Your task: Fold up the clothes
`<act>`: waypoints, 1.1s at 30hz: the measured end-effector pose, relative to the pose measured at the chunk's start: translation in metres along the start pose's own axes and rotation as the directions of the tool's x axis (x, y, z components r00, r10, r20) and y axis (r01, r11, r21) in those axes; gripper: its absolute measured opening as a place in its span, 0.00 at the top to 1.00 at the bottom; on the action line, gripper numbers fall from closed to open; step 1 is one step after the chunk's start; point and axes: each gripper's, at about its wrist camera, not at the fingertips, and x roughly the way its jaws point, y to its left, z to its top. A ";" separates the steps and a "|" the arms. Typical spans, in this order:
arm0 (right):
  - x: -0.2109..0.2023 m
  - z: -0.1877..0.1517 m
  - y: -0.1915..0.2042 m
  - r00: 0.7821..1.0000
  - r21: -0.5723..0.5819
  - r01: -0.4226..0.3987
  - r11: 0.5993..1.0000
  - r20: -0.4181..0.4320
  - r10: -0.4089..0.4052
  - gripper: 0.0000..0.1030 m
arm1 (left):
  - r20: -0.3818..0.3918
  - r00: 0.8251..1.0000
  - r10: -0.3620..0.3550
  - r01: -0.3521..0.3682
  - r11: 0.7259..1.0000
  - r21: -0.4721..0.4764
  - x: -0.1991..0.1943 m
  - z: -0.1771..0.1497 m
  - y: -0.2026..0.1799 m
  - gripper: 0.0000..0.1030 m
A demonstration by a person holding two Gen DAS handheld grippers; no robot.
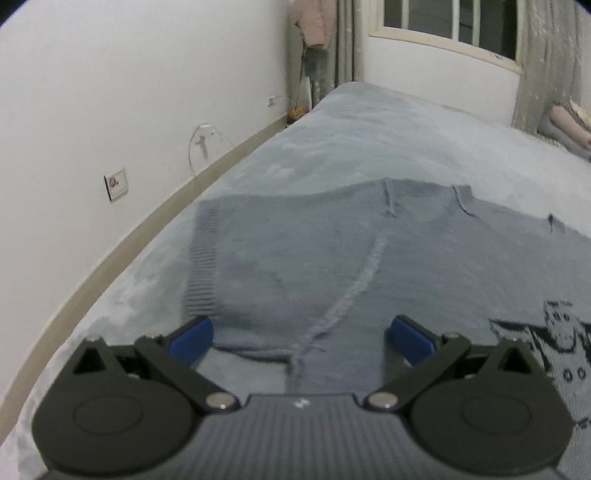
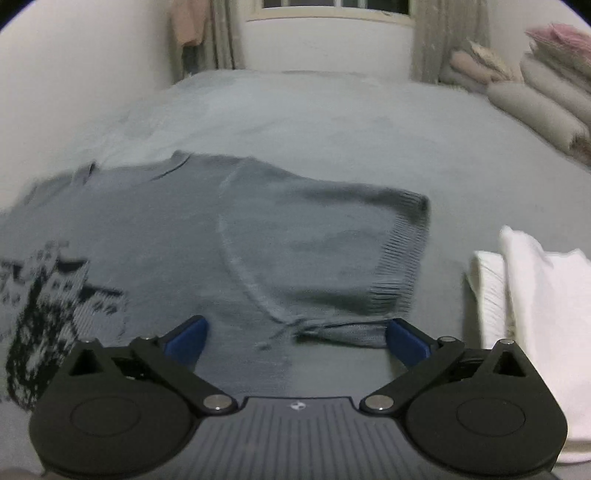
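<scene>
A grey sweater (image 1: 295, 258) lies flat on the bed (image 1: 369, 129). The left gripper (image 1: 299, 334) and right gripper (image 2: 295, 332) hang over its near armpits, fingers spread wide, holding nothing.

- The sweater (image 1: 295, 258) is a mid grey knit; a black-and-pale-grey patterned motif shows at the lower right of the left wrist view and the lower left of the right wrist view.
- Its sleeve cuff (image 2: 399, 254) is ribbed, the same grey.
- The bed cover (image 1: 369, 129) is a lighter, plain bluish grey.
- The left gripper (image 1: 299, 336) and right gripper (image 2: 295, 334) are black with blue finger pads.
- The folded cloth (image 2: 535, 314) at right is plain white.
- The wall (image 1: 110, 92) is white, with a beige skirting.
- The hanging garment (image 2: 188, 22) at the top is dusty pink.
- The stacked bedding (image 2: 546, 96) at upper right is beige and pink.
</scene>
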 end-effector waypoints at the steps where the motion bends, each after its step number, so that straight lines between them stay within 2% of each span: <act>1: -0.002 0.003 -0.005 1.000 0.009 0.009 1.000 0.003 -0.009 0.00 | -0.001 1.000 0.002 -0.002 1.000 -0.005 -0.001 0.001 0.003 0.00; 3: -0.005 0.009 -0.016 1.000 0.026 0.028 0.999 0.007 -0.028 0.01 | -0.002 1.000 0.008 -0.008 1.000 -0.011 -0.003 0.002 0.008 0.00; 6: -0.010 0.018 -0.036 0.998 0.132 -0.013 0.991 0.055 0.006 0.02 | 0.006 1.000 0.029 -0.028 0.999 -0.040 -0.005 0.009 0.020 0.00; 9: -0.011 0.023 -0.049 0.996 0.195 0.003 0.981 0.091 -0.021 0.05 | 0.022 0.998 0.055 -0.053 0.994 -0.100 -0.006 0.016 0.035 0.00; 10: -0.011 0.023 -0.050 0.994 0.212 -0.008 0.977 0.105 -0.015 0.11 | 0.027 0.998 0.053 -0.049 0.991 -0.126 -0.007 0.017 0.040 0.00; 11: -0.012 0.023 -0.051 0.993 0.229 -0.020 0.973 0.120 -0.008 0.23 | 0.030 0.999 0.046 -0.041 0.989 -0.140 -0.008 0.017 0.042 0.00; 12: -0.011 0.024 -0.046 0.992 0.214 -0.049 0.976 0.125 0.022 0.29 | 0.029 0.999 0.032 -0.028 0.990 -0.138 -0.008 0.017 0.040 0.00; 14: -0.009 0.024 -0.034 0.990 0.161 -0.094 0.982 0.123 0.075 0.51 | 0.026 1.000 0.006 -0.002 0.991 -0.134 -0.008 0.016 0.036 0.00; 17: 0.002 0.021 -0.003 0.995 0.036 -0.094 0.995 0.049 0.092 0.61 | 0.013 1.000 0.003 -0.002 0.997 -0.071 -0.003 0.012 0.025 0.00; 20: 0.002 0.017 0.008 1.000 -0.045 -0.018 0.999 0.001 0.018 0.65 | -0.016 1.000 0.021 -0.022 0.999 -0.047 0.002 0.010 0.026 0.00; 22: -0.004 0.016 0.002 0.998 -0.065 0.042 0.997 -0.042 -0.045 0.65 | -0.024 1.000 0.014 -0.016 0.997 -0.074 0.003 0.010 0.032 0.00; 27: -0.023 0.011 -0.024 0.995 -0.030 0.080 0.996 -0.063 -0.082 0.64 | -0.016 0.999 0.033 -0.035 0.990 -0.138 -0.002 0.013 0.046 0.00; 29: -0.028 0.014 -0.029 0.994 0.005 0.105 0.994 -0.039 -0.105 0.58 | -0.012 0.999 0.043 -0.045 0.985 -0.168 -0.004 0.014 0.054 0.00; 30: -0.029 0.016 -0.035 0.995 0.059 0.101 0.993 -0.026 -0.099 0.56 | -0.010 0.999 0.048 -0.049 0.982 -0.183 -0.006 0.015 0.058 0.00; 32: -0.027 0.018 -0.047 0.995 0.159 0.097 0.982 -0.021 -0.095 0.42 | -0.016 0.999 0.048 -0.050 0.974 -0.223 -0.005 0.015 0.066 0.00; 33: -0.025 0.018 -0.051 0.995 0.200 0.105 0.974 -0.024 -0.102 0.40 | -0.020 0.999 0.046 -0.049 0.969 -0.242 -0.005 0.015 0.070 0.00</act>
